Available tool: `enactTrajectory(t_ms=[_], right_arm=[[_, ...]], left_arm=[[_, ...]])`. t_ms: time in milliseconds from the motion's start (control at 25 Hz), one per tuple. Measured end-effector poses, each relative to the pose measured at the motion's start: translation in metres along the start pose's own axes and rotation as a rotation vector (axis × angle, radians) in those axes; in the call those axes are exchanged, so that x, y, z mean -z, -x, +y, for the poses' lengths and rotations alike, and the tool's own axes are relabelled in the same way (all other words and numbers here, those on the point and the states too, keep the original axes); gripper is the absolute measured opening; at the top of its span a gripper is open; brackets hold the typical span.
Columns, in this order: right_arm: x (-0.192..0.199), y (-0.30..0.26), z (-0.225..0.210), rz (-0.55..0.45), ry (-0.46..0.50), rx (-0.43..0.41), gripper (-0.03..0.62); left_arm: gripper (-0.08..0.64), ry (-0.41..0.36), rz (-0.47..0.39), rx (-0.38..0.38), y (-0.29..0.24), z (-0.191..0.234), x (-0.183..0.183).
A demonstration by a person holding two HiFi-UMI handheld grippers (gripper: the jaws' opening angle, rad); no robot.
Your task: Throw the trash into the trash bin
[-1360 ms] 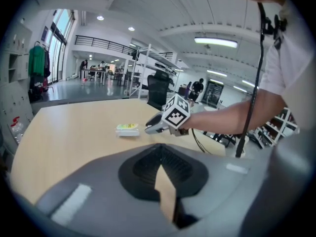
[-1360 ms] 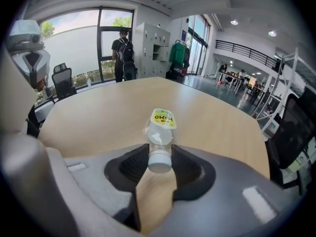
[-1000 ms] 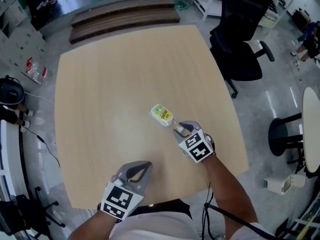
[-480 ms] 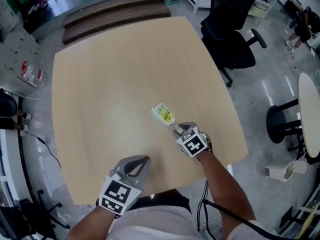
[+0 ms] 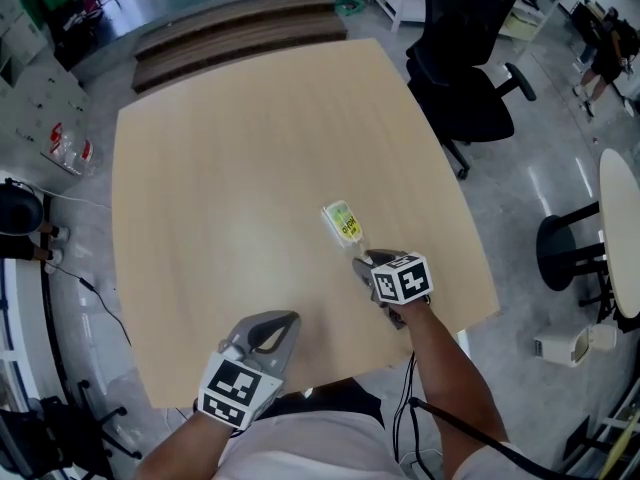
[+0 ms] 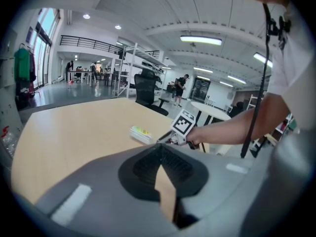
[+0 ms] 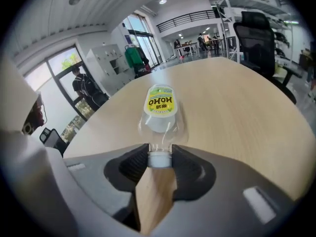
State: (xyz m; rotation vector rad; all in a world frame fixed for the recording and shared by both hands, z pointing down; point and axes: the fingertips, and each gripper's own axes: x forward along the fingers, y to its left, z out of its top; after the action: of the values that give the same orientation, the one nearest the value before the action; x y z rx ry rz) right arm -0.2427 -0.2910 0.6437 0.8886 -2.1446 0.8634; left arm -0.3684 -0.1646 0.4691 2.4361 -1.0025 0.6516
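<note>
A clear, crushed plastic bottle (image 5: pixel 343 220) with a yellow-green label lies on the wooden table (image 5: pixel 200 168), its white cap towards me. My right gripper (image 5: pixel 362 261) is at the bottle's near end. In the right gripper view the bottle (image 7: pixel 159 107) stretches away from the right gripper (image 7: pixel 159 157), whose pads are shut on the cap. My left gripper (image 5: pixel 292 320) hovers over the table's near edge, tips together and empty. The left gripper view shows the left gripper (image 6: pixel 159 148) shut, with the bottle (image 6: pixel 140 133) beyond it. No trash bin is in view.
A black office chair (image 5: pixel 470 78) stands off the table's far right corner. A round white table (image 5: pixel 625 258) and a small white box (image 5: pixel 560 343) on the floor are at the right. Bottles (image 5: pixel 70 143) lie on the floor at left.
My right gripper has rolled and closed in on the bottle's cap end. The bottle has swung and shifted slightly right and away. The left gripper stays put.
</note>
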Motion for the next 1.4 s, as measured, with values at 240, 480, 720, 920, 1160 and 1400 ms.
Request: enactTrajectory(t_ms=[240, 480, 720, 920, 1160, 1400], right_arm=[[-0.007, 0.033, 0.017, -0.140, -0.129, -0.014, 0.149], [-0.011, 0.098, 0.044, -0.285, -0.152, 0.051, 0.149], [0.006, 0.180, 0.065, -0.416, -0.174, 0.183, 0.149], [0.038, 0.242, 0.093, -0.516, -0.224, 0.318, 0.149], [0.086, 0.315, 0.130, -0.647, -0.306, 0.457, 0.147], [0.146, 0.386, 0.143, -0.758, -0.416, 0.627, 0.148]], left_arm=[[0.008, -0.018, -0.033, 0.005, 0.005, 0.003, -0.004], [0.008, -0.069, -0.084, 0.094, 0.008, -0.014, -0.017], [0.008, -0.147, -0.123, 0.236, 0.007, -0.055, -0.029], [0.008, -0.211, -0.137, 0.388, 0.009, -0.102, -0.026], [0.008, -0.288, -0.157, 0.547, 0.007, -0.161, -0.032], [0.008, -0.389, -0.166, 0.702, 0.005, -0.225, -0.038]])
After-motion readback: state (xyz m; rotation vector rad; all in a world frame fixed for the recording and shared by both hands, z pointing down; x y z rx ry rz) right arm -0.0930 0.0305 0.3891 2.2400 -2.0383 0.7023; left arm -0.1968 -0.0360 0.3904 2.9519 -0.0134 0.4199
